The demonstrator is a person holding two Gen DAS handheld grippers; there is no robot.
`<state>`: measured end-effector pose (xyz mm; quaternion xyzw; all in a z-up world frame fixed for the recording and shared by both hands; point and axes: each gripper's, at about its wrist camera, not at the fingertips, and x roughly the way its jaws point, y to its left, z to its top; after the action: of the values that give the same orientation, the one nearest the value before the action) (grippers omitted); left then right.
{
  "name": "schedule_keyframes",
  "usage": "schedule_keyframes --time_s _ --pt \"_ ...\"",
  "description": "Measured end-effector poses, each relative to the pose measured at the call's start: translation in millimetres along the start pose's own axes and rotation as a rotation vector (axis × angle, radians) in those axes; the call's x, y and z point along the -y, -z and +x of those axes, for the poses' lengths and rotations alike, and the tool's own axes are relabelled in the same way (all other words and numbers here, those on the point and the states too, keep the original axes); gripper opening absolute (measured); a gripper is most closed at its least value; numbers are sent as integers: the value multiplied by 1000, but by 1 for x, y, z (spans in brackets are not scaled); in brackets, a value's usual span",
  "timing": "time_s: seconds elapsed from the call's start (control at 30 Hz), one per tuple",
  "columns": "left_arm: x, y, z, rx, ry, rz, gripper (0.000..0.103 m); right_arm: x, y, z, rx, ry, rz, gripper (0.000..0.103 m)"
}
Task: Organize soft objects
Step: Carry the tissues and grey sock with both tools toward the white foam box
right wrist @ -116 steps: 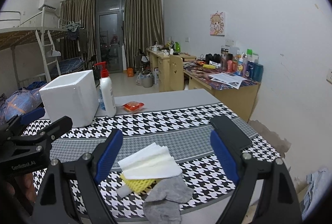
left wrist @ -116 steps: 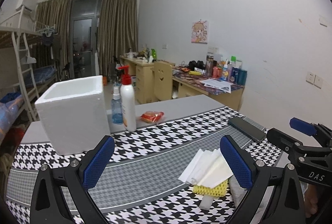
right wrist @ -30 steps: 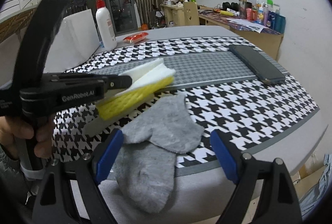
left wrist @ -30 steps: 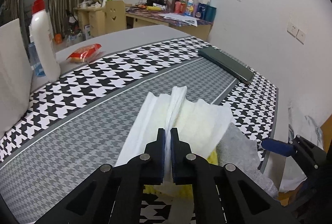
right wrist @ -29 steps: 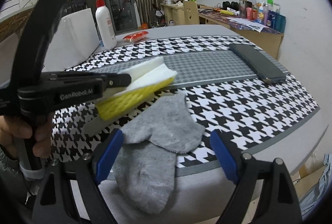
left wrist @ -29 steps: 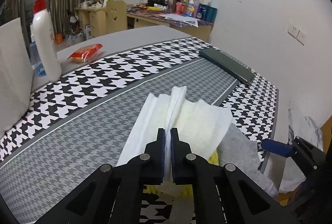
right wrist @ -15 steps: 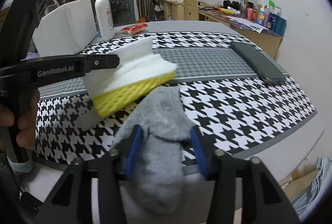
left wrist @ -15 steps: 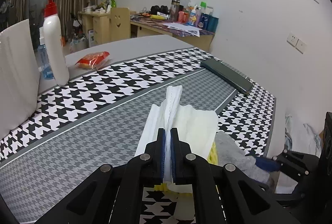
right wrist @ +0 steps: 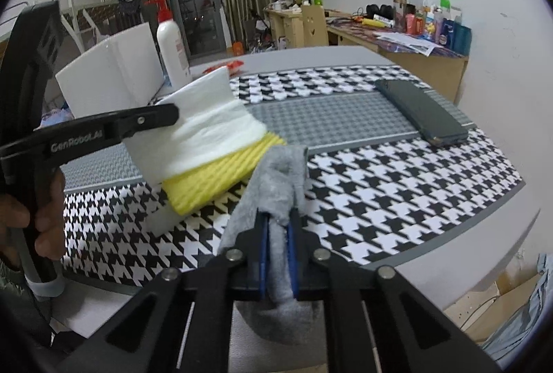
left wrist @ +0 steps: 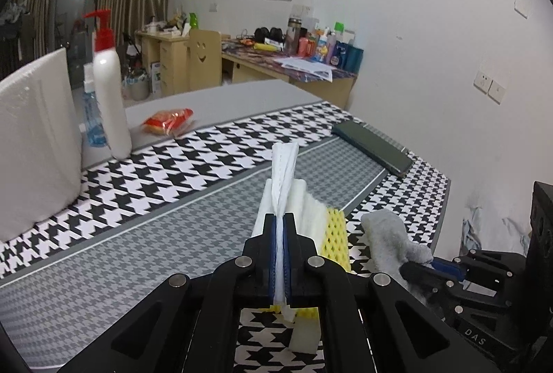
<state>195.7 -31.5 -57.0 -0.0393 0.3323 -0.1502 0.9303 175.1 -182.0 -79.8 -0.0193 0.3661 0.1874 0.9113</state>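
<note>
Spanning both views, the houndstooth table [right wrist: 397,179] carries a white foam box [right wrist: 114,79] at its far left corner. Left gripper [left wrist: 280,231] is clamped on white tissue [left wrist: 283,172], raised above a yellow sponge [right wrist: 221,176] near the front edge. Right gripper [right wrist: 276,231] pinches a grey sock [right wrist: 280,176] at the front edge.

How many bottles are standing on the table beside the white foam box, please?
2. A white pump bottle with a red top stands right of the foam box; a clear blue bottle stands between them, partly hidden. Others may be behind the box.
</note>
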Motion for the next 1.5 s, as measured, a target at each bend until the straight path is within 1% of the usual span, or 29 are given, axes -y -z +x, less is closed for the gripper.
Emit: schedule_keyframes --time_s 0.2,0.47,0.8,0.93,1.13,1.5 --pt "1 -2 -22 42 -50 10 3 -8 -7 -14 46 -13 -10 13" --pt "-2 -2 -43 80 -95 4 3 -14 -19 -24 94 -27 -27 13" --pt "-13 1 -65 104 -199 -15 3 -30 -27 -32 127 -65 -51 13" --pt "-19 3 -77 132 -236 -27 3 -36 -33 -31 144 -76 -56 13" --pt "-29 6 -91 152 -269 -39 3 -49 -41 -29 161 -101 -77 13" --pt "-48 3 -114 188 -306 -55 3 -76 -58 -29 195 -140 -110 13"
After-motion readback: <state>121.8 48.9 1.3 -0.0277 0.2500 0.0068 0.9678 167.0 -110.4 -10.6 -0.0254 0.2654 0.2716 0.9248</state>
